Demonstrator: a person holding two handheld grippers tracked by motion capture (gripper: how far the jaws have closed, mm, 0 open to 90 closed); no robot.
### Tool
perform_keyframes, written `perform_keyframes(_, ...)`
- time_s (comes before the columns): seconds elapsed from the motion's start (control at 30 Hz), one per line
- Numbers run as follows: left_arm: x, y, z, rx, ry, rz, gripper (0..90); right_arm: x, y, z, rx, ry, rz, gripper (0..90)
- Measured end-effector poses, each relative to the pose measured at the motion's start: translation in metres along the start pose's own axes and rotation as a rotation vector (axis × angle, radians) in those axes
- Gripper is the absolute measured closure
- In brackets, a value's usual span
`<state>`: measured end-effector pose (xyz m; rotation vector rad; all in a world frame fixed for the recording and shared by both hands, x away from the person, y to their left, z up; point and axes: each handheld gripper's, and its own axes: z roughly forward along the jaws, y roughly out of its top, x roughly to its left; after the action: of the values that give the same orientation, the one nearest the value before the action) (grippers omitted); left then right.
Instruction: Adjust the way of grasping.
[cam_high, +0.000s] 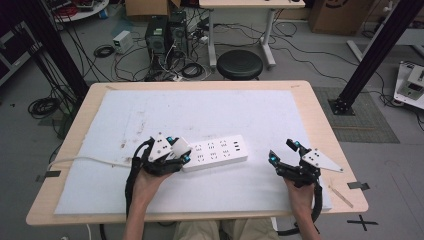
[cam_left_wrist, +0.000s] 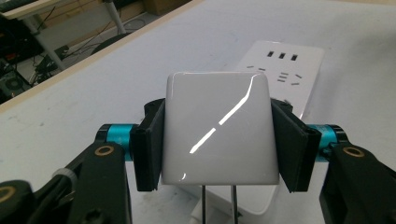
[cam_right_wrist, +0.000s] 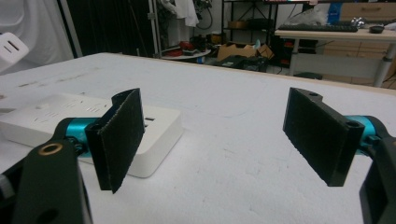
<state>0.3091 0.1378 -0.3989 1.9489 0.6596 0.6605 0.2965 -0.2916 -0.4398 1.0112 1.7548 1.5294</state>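
Note:
A white power strip (cam_high: 216, 152) lies flat on the white mat, near the middle of the table. Its white cord (cam_high: 85, 160) runs off to the left edge. My left gripper (cam_high: 180, 149) hovers at the strip's left end, shut on a glossy white plug adapter (cam_high: 181, 145). In the left gripper view the adapter (cam_left_wrist: 217, 128) sits squeezed between both black pads (cam_left_wrist: 148, 147), its two metal prongs (cam_left_wrist: 219, 205) pointing down over the strip (cam_left_wrist: 280, 70). My right gripper (cam_high: 282, 152) rests to the right of the strip, open and holding nothing (cam_right_wrist: 219, 135); the strip (cam_right_wrist: 84, 119) lies just beyond its left pad.
The white mat (cam_high: 200, 112) covers most of the wooden table (cam_high: 320, 125). A black stool (cam_high: 240, 64) stands just past the far edge, with computer cases (cam_high: 165, 32) and tangled cables on the floor behind. Black frame posts rise at both sides.

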Motion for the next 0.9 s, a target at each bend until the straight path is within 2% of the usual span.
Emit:
perform_keyframes(0.27, -0.017, 0.003, 0.005, -0.026, 0.006, 0.046, 42.4, 0.001, 0.000, 0.001, -0.005, 0.019, -0.004, 21.2)
perform_keyframes(0.3, -0.028, 0.005, 0.006, -0.052, 0.008, 0.091, 42.4, 0.001, 0.001, 0.002, 0.001, 0.027, 0.007, 21.2)
perform_keyframes(0.4, -0.037, 0.005, 0.007, -0.068, 0.020, 0.145, 42.4, 0.000, 0.002, 0.005, 0.023, 0.064, 0.038, 21.2)
perform_keyframes(0.43, -0.037, 0.005, 0.007, -0.068, 0.020, 0.145, 42.4, 0.000, 0.002, 0.005, 0.023, 0.064, 0.038, 21.2)
perform_keyframes(0.47, -0.037, 0.005, 0.007, -0.068, 0.020, 0.145, 42.4, -0.001, 0.003, 0.006, 0.029, 0.082, 0.045, 21.2)
perform_keyframes(0.5, -0.043, 0.004, 0.007, -0.086, 0.029, 0.173, 42.4, 0.000, 0.006, 0.008, 0.050, 0.120, 0.075, 21.2)
perform_keyframes(0.53, -0.045, 0.003, 0.008, -0.090, 0.031, 0.185, 42.4, 0.001, 0.007, 0.009, 0.055, 0.139, 0.078, 21.2)
perform_keyframes(0.57, -0.045, 0.003, 0.008, -0.090, 0.031, 0.185, 42.4, 0.001, 0.007, 0.009, 0.055, 0.139, 0.078, 21.2)
perform_keyframes(0.6, -0.052, 0.003, 0.009, -0.109, 0.050, 0.228, 42.4, 0.003, 0.014, 0.011, 0.063, 0.196, 0.085, 21.2)
perform_keyframes(0.63, -0.052, 0.003, 0.009, -0.109, 0.050, 0.228, 42.4, 0.003, 0.014, 0.011, 0.063, 0.196, 0.085, 21.2)
perform_keyframes(0.67, -0.052, 0.003, 0.009, -0.109, 0.050, 0.228, 42.4, 0.004, 0.017, 0.011, 0.060, 0.217, 0.080, 21.2)
perform_keyframes(0.7, -0.058, 0.003, 0.010, -0.119, 0.076, 0.285, 42.4, 0.007, 0.024, 0.013, 0.063, 0.253, 0.081, 21.2)
perform_keyframes(0.83, -0.068, 0.004, 0.013, -0.144, 0.104, 0.358, 42.4, 0.011, 0.038, 0.017, 0.080, 0.343, 0.099, 21.2)
perform_keyframes(0.87, -0.068, 0.004, 0.013, -0.144, 0.104, 0.358, 42.4, 0.011, 0.038, 0.017, 0.080, 0.343, 0.099, 21.2)
perform_keyframes(0.9, -0.071, 0.005, 0.014, -0.159, 0.119, 0.385, 42.4, 0.012, 0.041, 0.019, 0.082, 0.364, 0.091, 21.2)
